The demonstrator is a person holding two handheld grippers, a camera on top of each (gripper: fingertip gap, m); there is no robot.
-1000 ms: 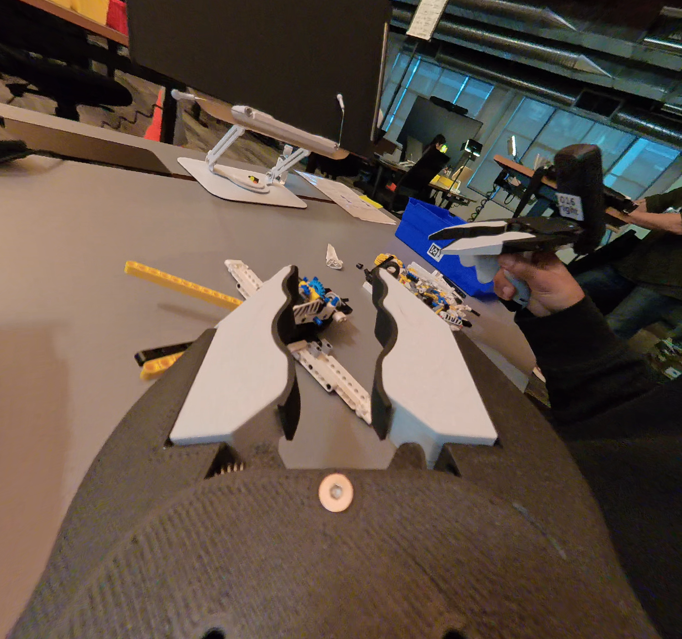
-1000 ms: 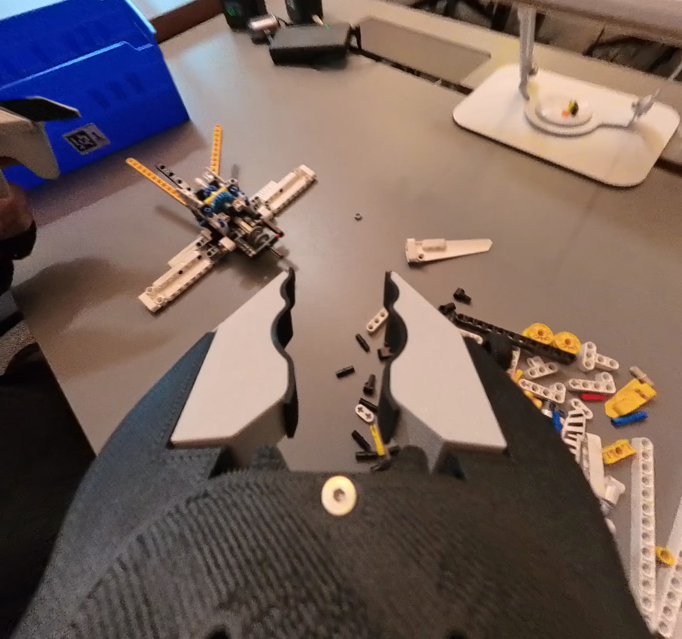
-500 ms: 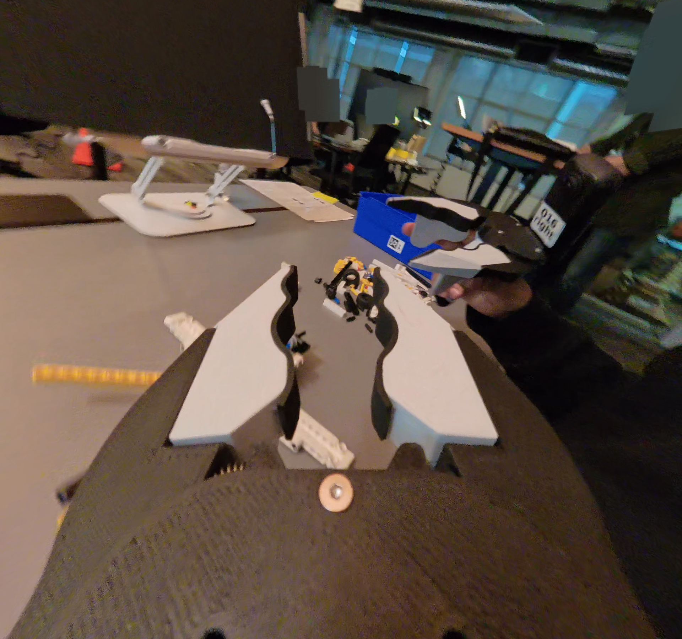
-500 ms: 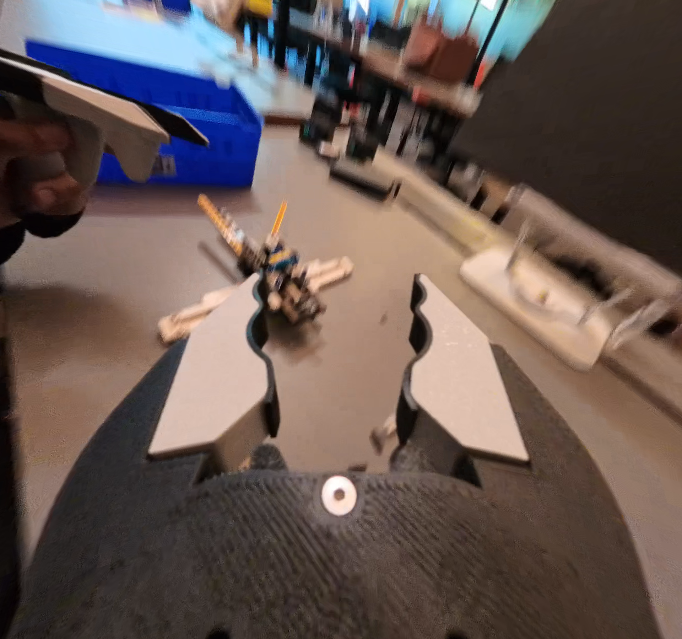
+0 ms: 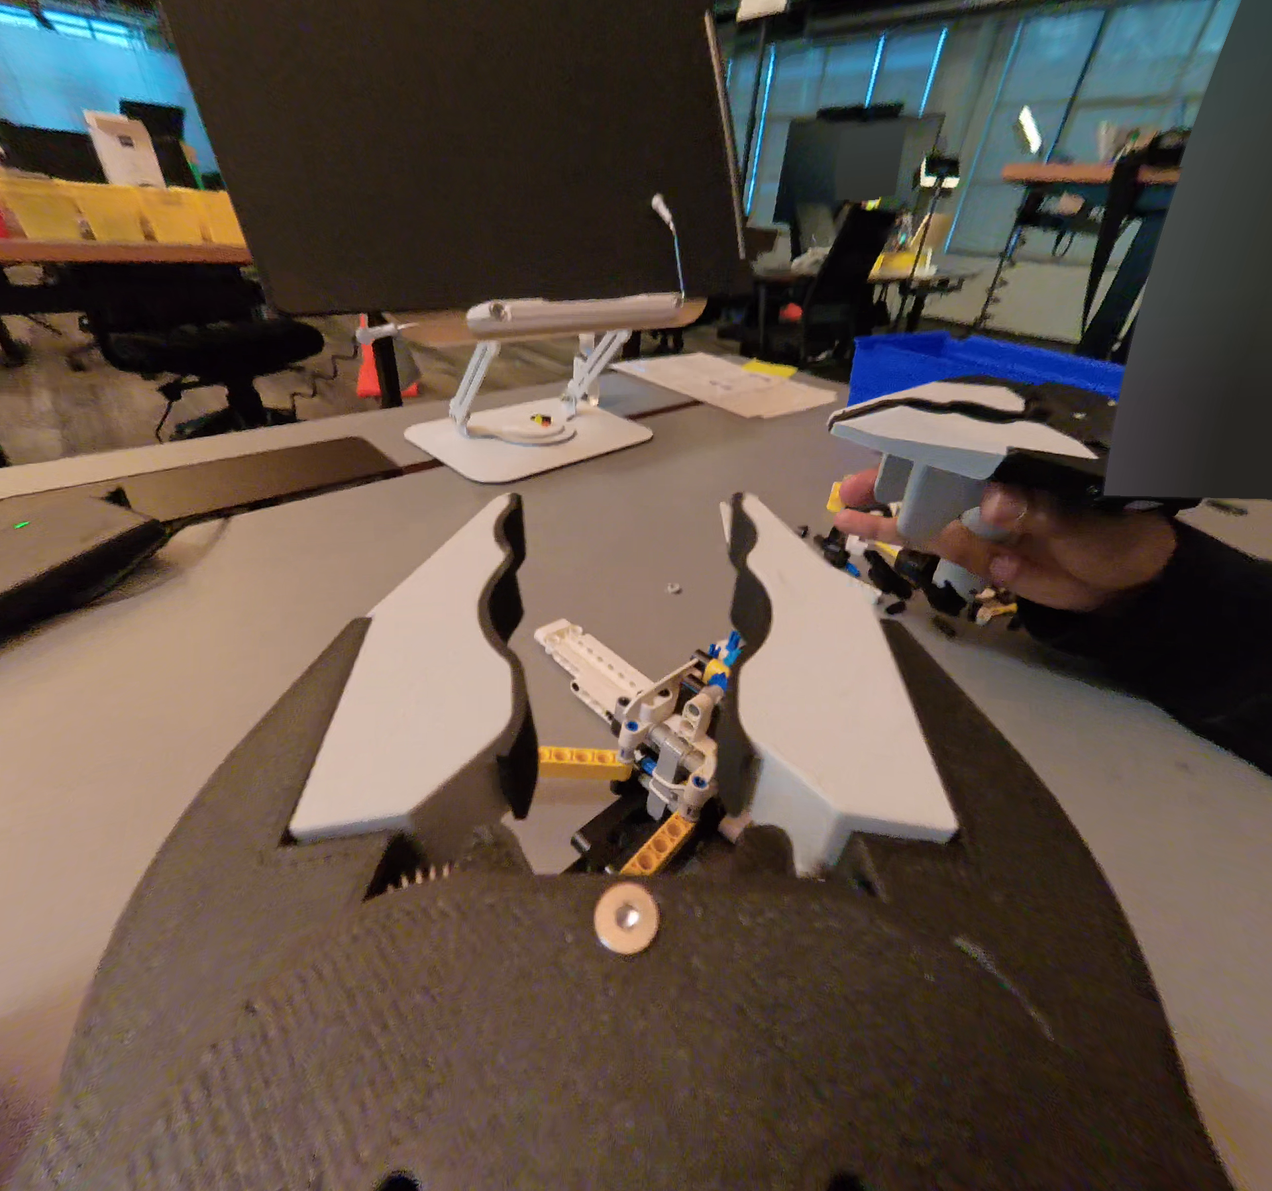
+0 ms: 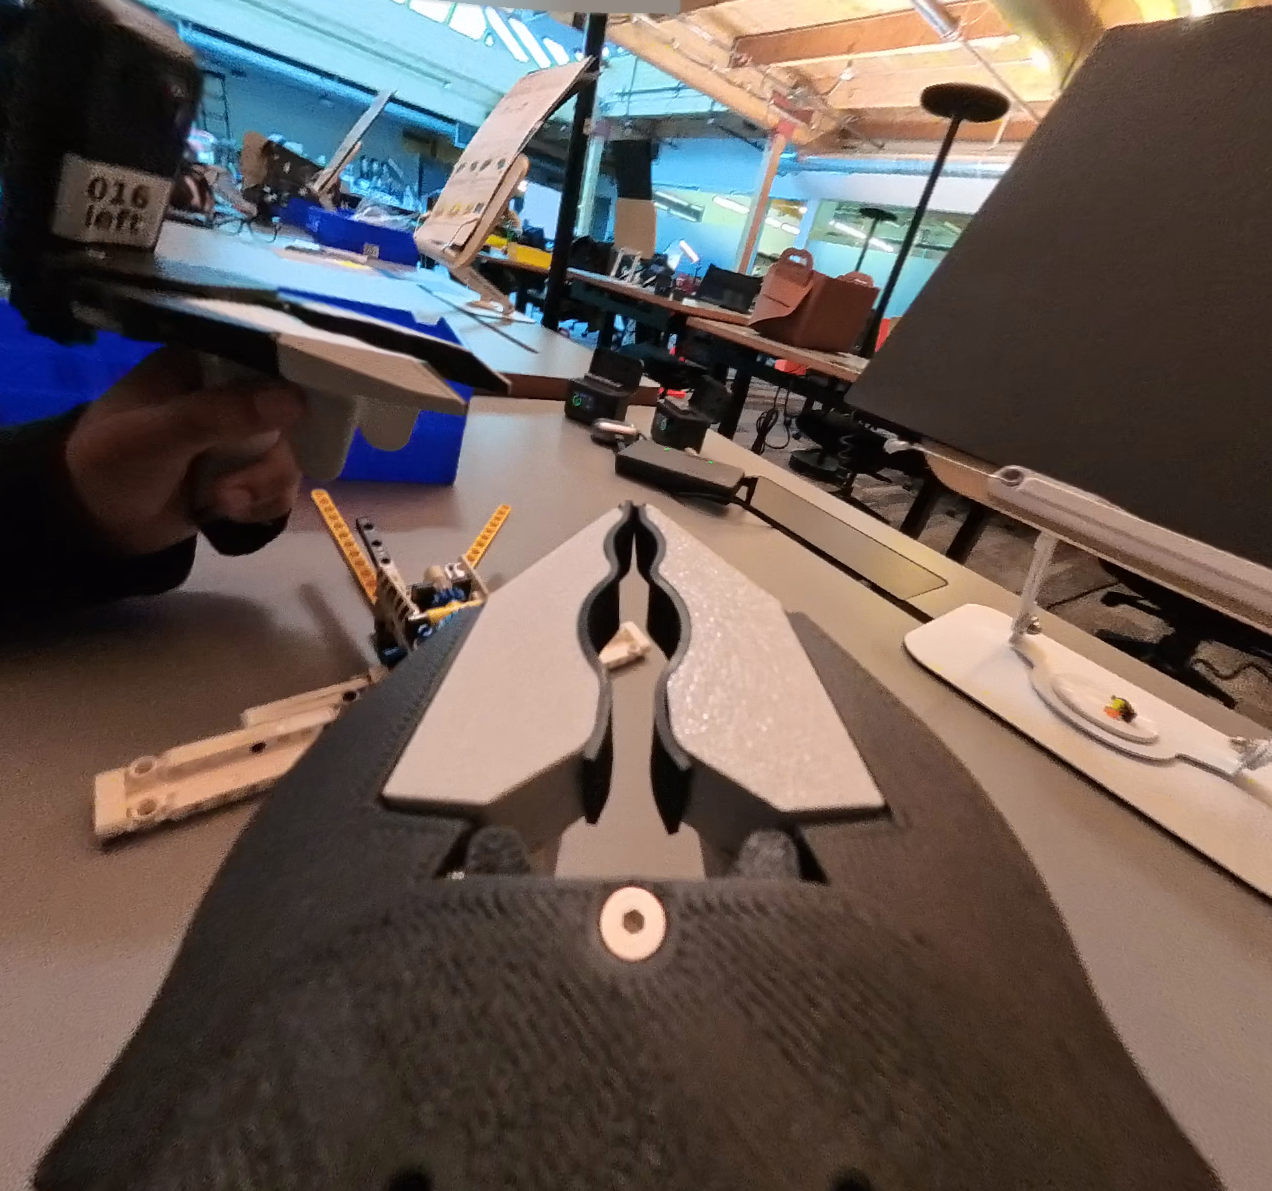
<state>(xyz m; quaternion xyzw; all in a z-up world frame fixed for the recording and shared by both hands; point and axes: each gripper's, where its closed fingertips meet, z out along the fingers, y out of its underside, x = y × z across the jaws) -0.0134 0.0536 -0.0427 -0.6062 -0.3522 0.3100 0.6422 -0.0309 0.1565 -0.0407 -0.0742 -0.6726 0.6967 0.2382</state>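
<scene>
A toy-brick model (image 5: 661,731) with white, yellow and black beams and blue parts lies on the grey table (image 5: 206,642). My left gripper (image 5: 625,504) is open and hovers over the model, which sits low between the fingers with a gap to the left pad. In the right wrist view the model (image 6: 427,597) lies left of my right gripper (image 6: 633,511), whose tips meet with nothing between them. A white beam (image 6: 623,649) shows on the table through the hollow of the fingers. Each gripper also shows in the other view, the right one (image 5: 846,421) shut and the left one (image 6: 440,373) above the model.
A blue bin (image 5: 963,366) stands at the table's far right. Loose small parts (image 5: 908,573) lie under the hand that holds the right gripper. A white stand base (image 5: 530,442) carries a dark screen. Papers (image 5: 723,380) and a black power brick (image 6: 678,470) lie farther back.
My left gripper opened wider and moved back over the model. My right gripper swung up from the loose parts towards the model, opened wide, then shut with nothing between the pads.
</scene>
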